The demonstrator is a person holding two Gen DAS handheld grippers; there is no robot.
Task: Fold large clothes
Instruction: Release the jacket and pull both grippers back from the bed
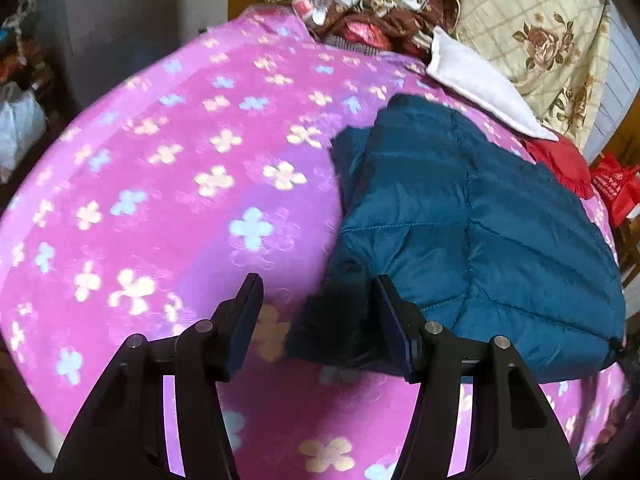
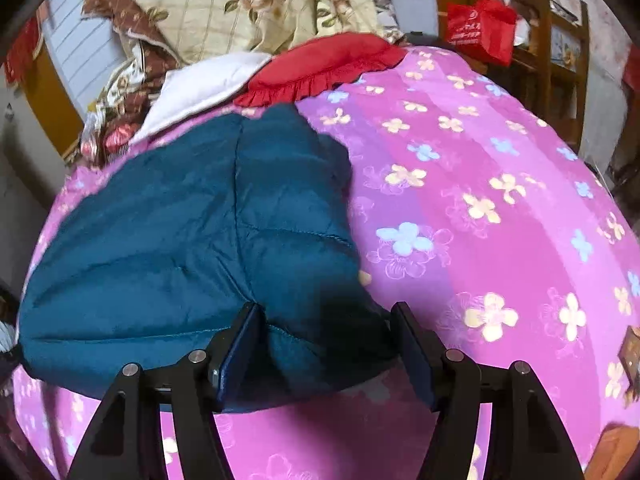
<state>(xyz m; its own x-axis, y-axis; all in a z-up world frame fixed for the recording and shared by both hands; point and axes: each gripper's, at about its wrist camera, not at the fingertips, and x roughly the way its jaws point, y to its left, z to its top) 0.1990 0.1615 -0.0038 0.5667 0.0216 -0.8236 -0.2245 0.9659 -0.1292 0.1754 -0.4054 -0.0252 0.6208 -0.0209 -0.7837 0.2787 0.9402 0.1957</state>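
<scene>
A bed (image 1: 160, 184) under a pink flowered cover fills the room, with a cream rose-patterned quilt (image 1: 536, 28) heaped at its head, a grey wardrobe (image 1: 120, 20) beside it and a wooden chair (image 2: 560, 64) bearing a red bag (image 2: 482, 26).

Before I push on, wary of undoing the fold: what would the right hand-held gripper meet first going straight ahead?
Probably the folded jacket: its near corner lies between the open right hand-held gripper fingers, though depth is unclear.

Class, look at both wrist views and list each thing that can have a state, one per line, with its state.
teal puffer jacket: folded into a bundle, lying on the bed
pink floral bedspread: spread flat
left gripper: open, holding nothing
right gripper: open, jacket edge between its fingers, not pinched
red bag: upright on a wooden chair
</scene>
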